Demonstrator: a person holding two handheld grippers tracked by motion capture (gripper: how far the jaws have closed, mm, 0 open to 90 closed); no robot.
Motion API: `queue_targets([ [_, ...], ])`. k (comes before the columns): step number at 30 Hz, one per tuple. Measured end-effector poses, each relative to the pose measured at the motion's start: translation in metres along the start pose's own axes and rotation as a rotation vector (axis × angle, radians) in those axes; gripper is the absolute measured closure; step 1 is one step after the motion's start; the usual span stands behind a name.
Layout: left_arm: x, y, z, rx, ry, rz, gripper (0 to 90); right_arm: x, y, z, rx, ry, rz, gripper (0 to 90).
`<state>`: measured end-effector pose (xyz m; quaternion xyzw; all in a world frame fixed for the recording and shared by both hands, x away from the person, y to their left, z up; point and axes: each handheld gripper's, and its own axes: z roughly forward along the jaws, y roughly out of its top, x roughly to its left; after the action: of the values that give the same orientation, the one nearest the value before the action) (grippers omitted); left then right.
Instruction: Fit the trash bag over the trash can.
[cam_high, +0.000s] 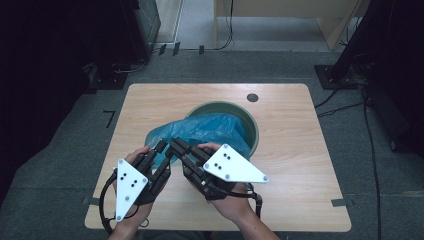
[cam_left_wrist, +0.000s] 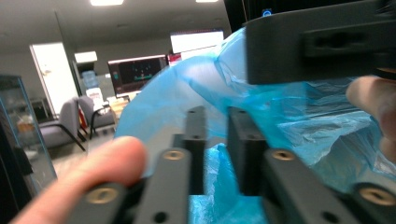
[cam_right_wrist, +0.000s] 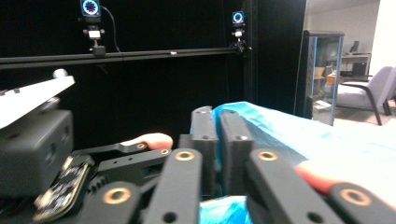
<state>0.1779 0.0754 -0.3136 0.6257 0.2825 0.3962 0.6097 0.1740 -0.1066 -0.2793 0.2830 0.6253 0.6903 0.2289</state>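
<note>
We look down on a light wooden table (cam_high: 300, 150) where a person's two hands each hold a black two-jaw gripper, both meeting at a crumpled blue plastic bag (cam_high: 205, 131). The bag lies partly over and partly inside a round green bin (cam_high: 252, 125) set near the middle of the table, and it spills out toward the person's left. The left gripper (cam_high: 161, 146) comes in from the lower left and points up and to the right, its tips at the near edge of the bag. In the left gripper view its two jaws stand nearly together with blue film (cam_left_wrist: 299, 116) between and around them, so they look pinched on the bag. The right gripper (cam_high: 176, 143) comes in from the lower right, points up and to the left, and its tips sit just beside the left ones. In the right gripper view its jaws are close together too, with the blue bag (cam_right_wrist: 299, 135) caught between them and lying to one side. A small dark round hole (cam_high: 252, 97) sits in the table beyond the bin.
</note>
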Motion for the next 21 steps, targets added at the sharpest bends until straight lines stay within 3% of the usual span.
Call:
queue_targets([
  [2, 0.003, 0.001, 0.002, 0.015, 0.011, -0.030, 89.5, -0.001, -0.001, -0.004, -0.004, -0.001, 0.001, 74.4],
  [4, 0.008, 0.002, 0.005, 0.028, 0.017, -0.059, 90.0, -0.003, -0.002, -0.009, -0.007, -0.009, -0.007, 69.5],
  [11, 0.018, 0.003, 0.010, 0.042, 0.025, -0.119, 90.0, -0.016, -0.007, -0.038, -0.039, -0.069, -0.022, 62.2],
  [15, 0.018, 0.004, 0.012, 0.042, 0.026, -0.128, 90.0, -0.023, -0.012, -0.054, -0.080, -0.187, -0.056, 55.7],
  [17, 0.018, 0.005, 0.013, 0.040, 0.025, -0.137, 90.0, -0.025, -0.017, -0.061, -0.097, -0.287, -0.098, 49.1],
  [19, 0.018, 0.006, 0.014, 0.039, 0.029, -0.140, 90.0, -0.027, -0.022, -0.064, -0.098, -0.370, -0.129, 40.3],
  [21, 0.018, 0.007, 0.015, 0.040, 0.029, -0.143, 90.0, -0.031, -0.028, -0.067, -0.072, -0.416, -0.126, 34.8],
])
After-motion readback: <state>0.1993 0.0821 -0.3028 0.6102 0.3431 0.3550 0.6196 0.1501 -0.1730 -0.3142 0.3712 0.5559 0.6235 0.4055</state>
